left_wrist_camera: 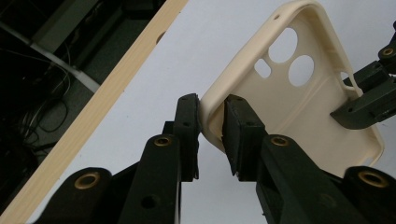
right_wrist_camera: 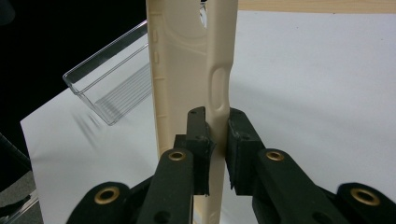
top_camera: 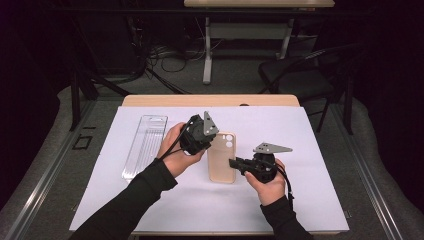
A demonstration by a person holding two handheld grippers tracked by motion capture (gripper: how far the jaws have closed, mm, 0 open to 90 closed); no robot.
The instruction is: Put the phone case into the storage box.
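Note:
A cream phone case (top_camera: 221, 160) lies open side up on the white sheet (top_camera: 300, 200), with its camera holes at the far end. My left gripper (top_camera: 209, 145) comes in from the left. It is shut on the case's rim (left_wrist_camera: 299, 107) near a corner at the camera end, one pad outside the wall and one inside (left_wrist_camera: 210, 105). My right gripper (top_camera: 233, 162) reaches in from the right and is shut on the case's long side wall (right_wrist_camera: 187, 60), pinching it just below a button bump (right_wrist_camera: 215, 116). In the left gripper view, the right gripper's jaws (left_wrist_camera: 369, 93) show at the case's far edge.
A clear plastic tray (top_camera: 145, 145) lies lengthwise on the sheet, left of my left hand, and it also shows in the right gripper view (right_wrist_camera: 109, 88). The wooden table edge (top_camera: 210, 100) runs along the back. A black chair (top_camera: 305, 75) and another table stand beyond.

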